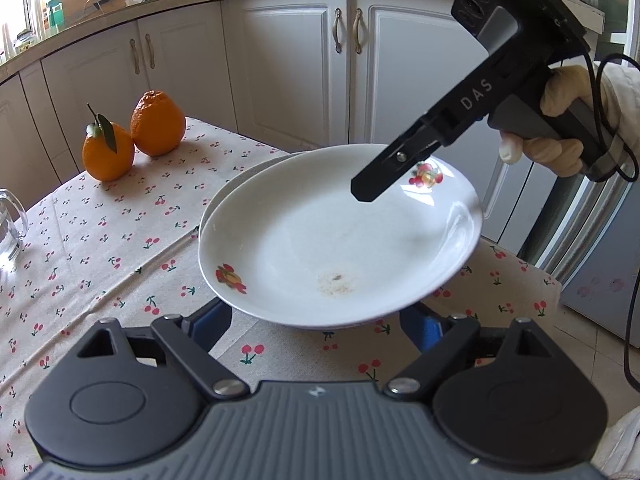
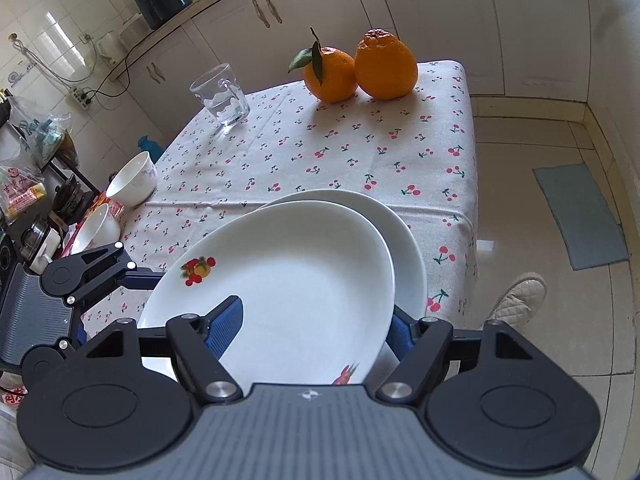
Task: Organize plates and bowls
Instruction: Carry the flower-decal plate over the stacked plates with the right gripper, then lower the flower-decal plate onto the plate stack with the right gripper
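A white plate with fruit prints (image 1: pixel 340 236) (image 2: pixel 288 284) is tilted over a plain white plate (image 2: pixel 404 232) on the cherry tablecloth. My right gripper (image 2: pixel 316 328) grips the printed plate's near rim, one blue finger (image 2: pixel 226 326) above and one below; it also shows in the left wrist view (image 1: pixel 394 170). My left gripper (image 1: pixel 320 324) is open, its blue fingers (image 1: pixel 426 328) under the plate's near edge, tips hidden. Two white bowls (image 2: pixel 134 180) (image 2: pixel 98 230) sit at the table's left edge.
Two oranges (image 2: pixel 360 68) (image 1: pixel 132 136) and a glass mug (image 2: pixel 222 94) stand at the table's far side. White cabinets (image 1: pixel 288 64) lie behind. The table edge drops to a tiled floor on the right, with a shoe (image 2: pixel 520 296) there.
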Available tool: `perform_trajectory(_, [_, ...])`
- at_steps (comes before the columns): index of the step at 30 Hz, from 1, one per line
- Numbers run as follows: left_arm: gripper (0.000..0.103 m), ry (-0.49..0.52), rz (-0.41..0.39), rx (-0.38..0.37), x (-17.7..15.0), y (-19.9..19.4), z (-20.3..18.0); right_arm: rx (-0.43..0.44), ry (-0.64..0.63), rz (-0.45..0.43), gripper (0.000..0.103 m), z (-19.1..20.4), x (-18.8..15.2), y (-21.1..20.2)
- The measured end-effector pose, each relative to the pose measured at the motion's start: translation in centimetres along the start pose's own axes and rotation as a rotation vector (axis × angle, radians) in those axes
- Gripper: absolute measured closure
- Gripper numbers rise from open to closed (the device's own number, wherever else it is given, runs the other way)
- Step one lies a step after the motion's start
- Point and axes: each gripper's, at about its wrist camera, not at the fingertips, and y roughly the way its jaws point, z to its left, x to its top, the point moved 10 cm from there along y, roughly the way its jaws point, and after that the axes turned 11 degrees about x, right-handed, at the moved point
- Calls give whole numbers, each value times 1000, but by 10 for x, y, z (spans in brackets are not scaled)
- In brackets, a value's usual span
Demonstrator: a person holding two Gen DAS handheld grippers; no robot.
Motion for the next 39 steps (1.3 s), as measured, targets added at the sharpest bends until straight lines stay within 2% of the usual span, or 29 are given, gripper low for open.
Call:
perform_trajectory(19, [12,-26,-9,-11,0,0,0,-63,-7,-5,24,9,-12,-18])
perform_trajectory(39, [12,-54,-40,-12,-2,-14,5,-164,-25,14,24,18,-21,-17])
